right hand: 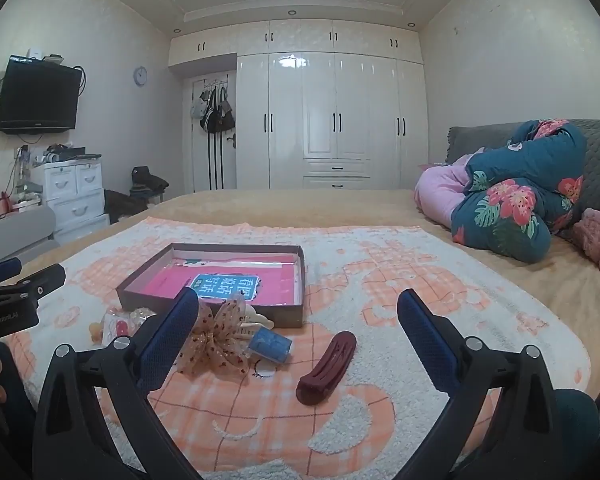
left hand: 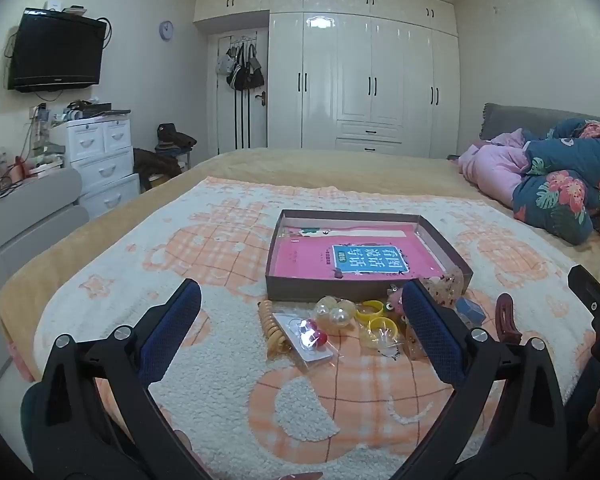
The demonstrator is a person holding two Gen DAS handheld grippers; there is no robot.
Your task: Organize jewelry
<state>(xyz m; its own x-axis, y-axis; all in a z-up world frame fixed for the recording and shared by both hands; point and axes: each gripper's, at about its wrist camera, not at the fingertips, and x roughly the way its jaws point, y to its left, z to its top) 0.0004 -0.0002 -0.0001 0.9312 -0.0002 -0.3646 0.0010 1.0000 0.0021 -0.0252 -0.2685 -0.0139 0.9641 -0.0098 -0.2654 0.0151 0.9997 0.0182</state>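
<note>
A shallow brown box (left hand: 284,292) (right hand: 148,294) with a pink book inside lies on the blanket. In front of it lie loose pieces: a beige spiral hair tie (left hand: 270,326), a clear packet with red beads (left hand: 308,338), pearl bobbles (left hand: 336,312), yellow rings (left hand: 374,310), a dotted mesh bow clip (right hand: 216,340), a small blue box (right hand: 270,344) and a dark red hair clip (right hand: 328,366) (left hand: 506,318). My left gripper (left hand: 302,300) is open and empty just short of the pile. My right gripper (right hand: 298,304) is open and empty, above the red clip.
An orange-and-white fleece blanket (left hand: 228,380) covers the bed. Folded floral and pink quilts (right hand: 516,200) lie at the right. White drawers (left hand: 100,160) and a wall TV (left hand: 56,52) stand at the left, wardrobes (left hand: 364,80) behind.
</note>
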